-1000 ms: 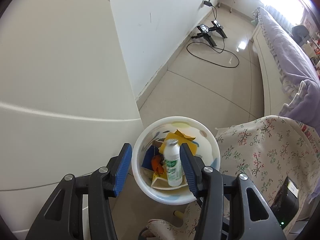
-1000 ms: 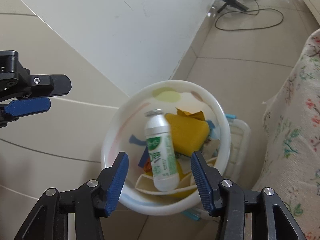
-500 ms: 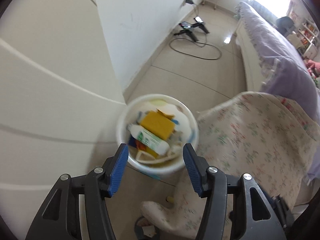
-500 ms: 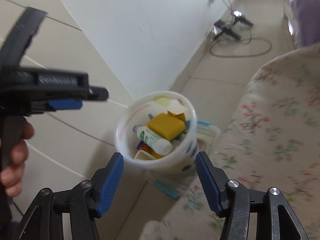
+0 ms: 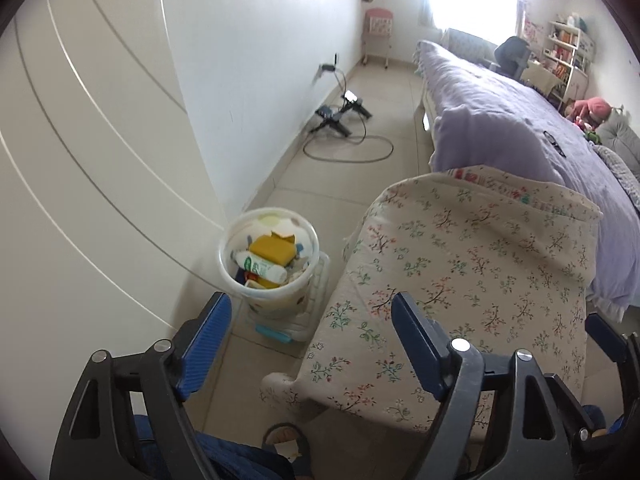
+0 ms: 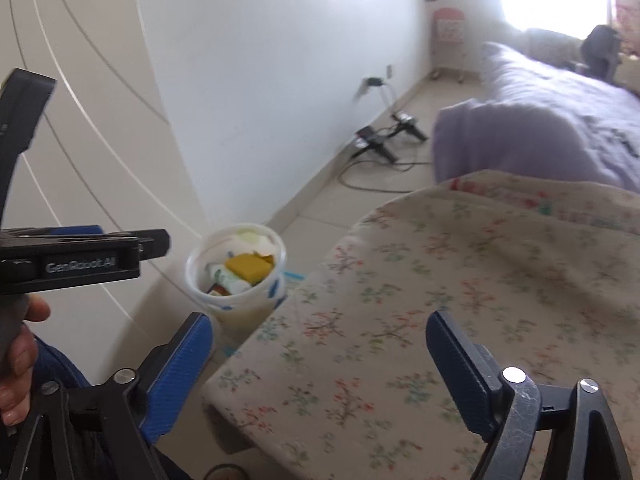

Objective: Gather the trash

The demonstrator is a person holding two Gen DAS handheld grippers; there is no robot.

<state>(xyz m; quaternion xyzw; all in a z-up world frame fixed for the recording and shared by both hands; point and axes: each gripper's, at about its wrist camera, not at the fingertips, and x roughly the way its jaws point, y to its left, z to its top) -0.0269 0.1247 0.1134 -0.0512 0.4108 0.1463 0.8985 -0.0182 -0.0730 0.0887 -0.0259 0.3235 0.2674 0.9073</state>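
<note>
A white trash bin (image 5: pixel 269 301) with coloured spots stands on the floor by the wall. In it lie a white bottle with a green label (image 5: pixel 262 267), a yellow sponge-like block (image 5: pixel 271 249) and other scraps. The bin also shows in the right wrist view (image 6: pixel 236 304), with the bottle (image 6: pixel 227 279) inside. My left gripper (image 5: pixel 310 338) is open and empty, well above and back from the bin. My right gripper (image 6: pixel 320 350) is open and empty, over the floral cloth. The left gripper's body (image 6: pixel 72 264) shows at the left of the right wrist view.
A table covered in floral cloth (image 5: pixel 460 280) stands right of the bin. A clear container with a blue clip (image 5: pixel 296 328) sits under the bin. A bed with purple bedding (image 5: pixel 520 120) lies beyond. Cables and black stands (image 5: pixel 340 116) lie on the tiled floor by the white wall.
Both grippers have pulled up and back from the bin, so it looks much smaller. The bottle, upright a second ago, has settled on its side in the bin.
</note>
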